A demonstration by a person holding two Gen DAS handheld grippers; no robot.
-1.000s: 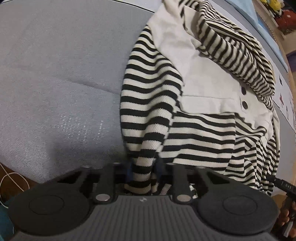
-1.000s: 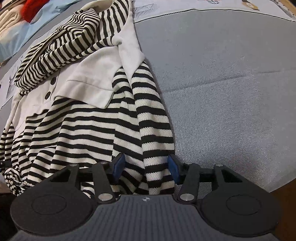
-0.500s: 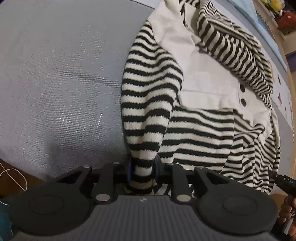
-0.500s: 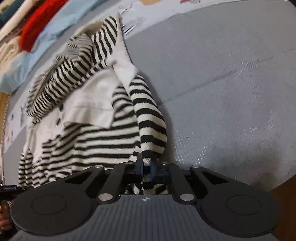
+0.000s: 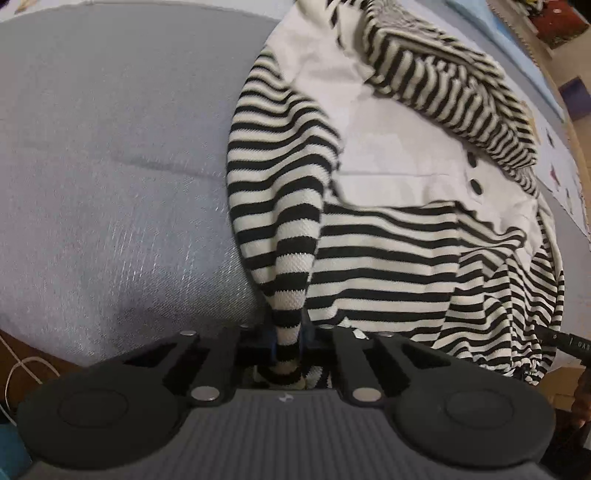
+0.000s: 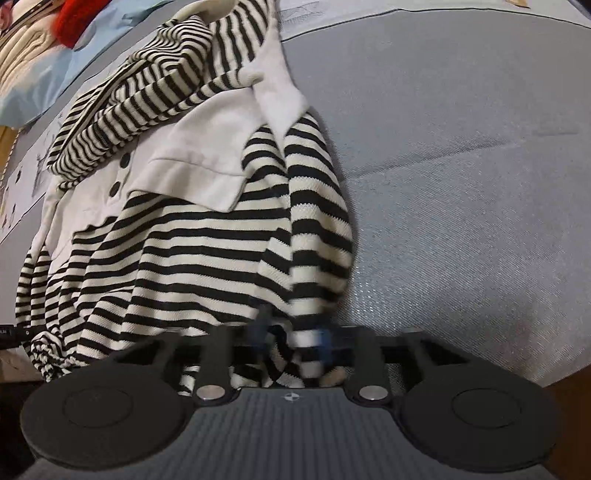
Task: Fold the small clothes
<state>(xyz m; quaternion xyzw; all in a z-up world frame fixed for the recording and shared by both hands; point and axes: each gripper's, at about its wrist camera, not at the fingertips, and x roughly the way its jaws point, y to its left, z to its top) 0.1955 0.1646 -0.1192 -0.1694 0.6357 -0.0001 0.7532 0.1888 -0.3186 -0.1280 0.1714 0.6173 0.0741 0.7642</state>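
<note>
A grey padded surface (image 5: 110, 155), likely a bed or mattress, fills both views; a pale printed sheet (image 6: 22, 192) and a red item (image 6: 74, 18) lie at its far edge. On it sprawls the striped top (image 5: 388, 258), black-and-cream knit with a plain white collar panel (image 5: 399, 147) and dark buttons (image 5: 476, 186), rumpled and partly bunched near the neck. It looks soft, light and limp, so it should drape and slide rather than hold shape; the lower corners seem the sensible places to grip. The left claw (image 5: 288, 343) is closing, pads pinching a narrow gathered bit of striped hem. The right claw (image 6: 295, 336), blurred, is clamped on the opposite corner of the hem.
</note>
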